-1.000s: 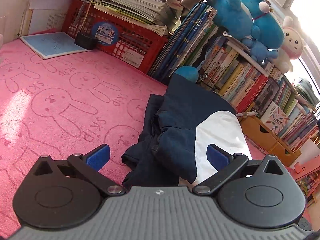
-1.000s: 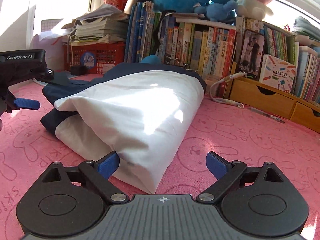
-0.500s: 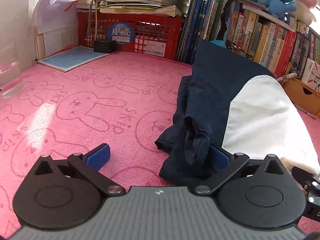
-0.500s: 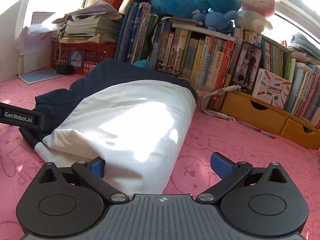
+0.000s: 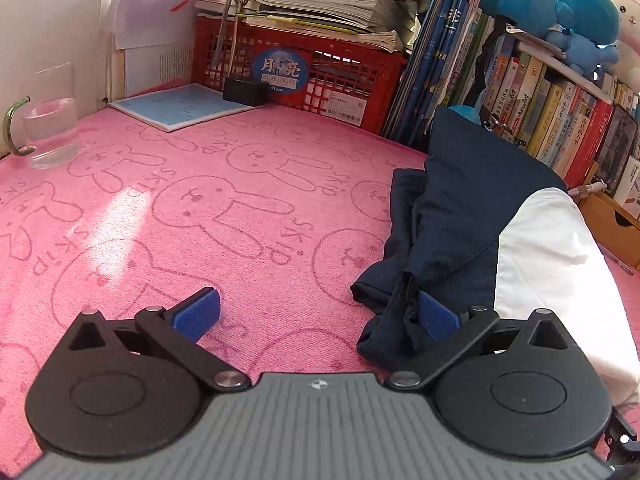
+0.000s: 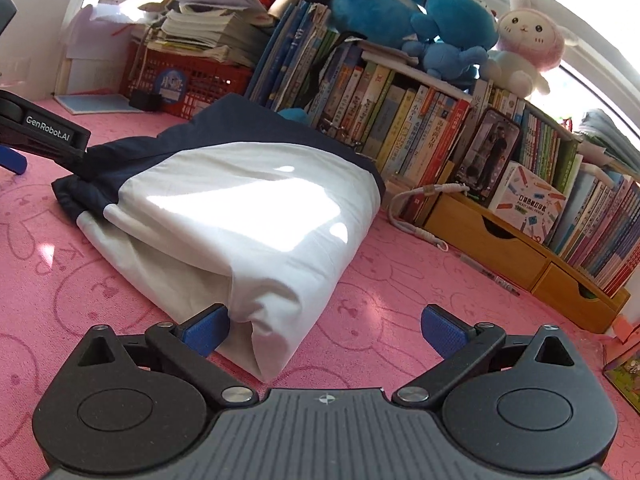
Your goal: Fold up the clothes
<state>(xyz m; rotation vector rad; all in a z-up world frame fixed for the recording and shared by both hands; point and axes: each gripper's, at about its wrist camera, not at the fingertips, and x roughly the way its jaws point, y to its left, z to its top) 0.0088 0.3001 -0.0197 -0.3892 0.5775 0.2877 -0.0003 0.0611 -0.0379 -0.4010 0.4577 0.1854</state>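
Observation:
A folded garment, navy (image 5: 472,216) with a white part (image 6: 240,208), lies on the pink rabbit-print mat (image 5: 240,220). My left gripper (image 5: 316,314) is wide open at the garment's navy end. A bunched navy corner (image 5: 400,320) drapes against its right finger, and its left finger hovers over bare mat. My right gripper (image 6: 324,330) is wide open at the white end. The folded white corner (image 6: 264,344) lies between its jaws, close to the left finger, with no pad pressing on it. The left gripper's black body (image 6: 48,132) shows at the left edge of the right wrist view.
A glass mug (image 5: 50,132) stands at the far left. A red crate (image 5: 320,76) stacked with papers and a blue booklet (image 5: 180,106) line the back. Books, plush toys, wooden drawers (image 6: 500,248), a white cable (image 6: 416,216) and a pen (image 6: 492,276) flank the right.
The left gripper has shifted so the navy corner now rests at its right finger instead of lying ahead. The right gripper's jaws widened and its view rolled; the white corner sits between them.

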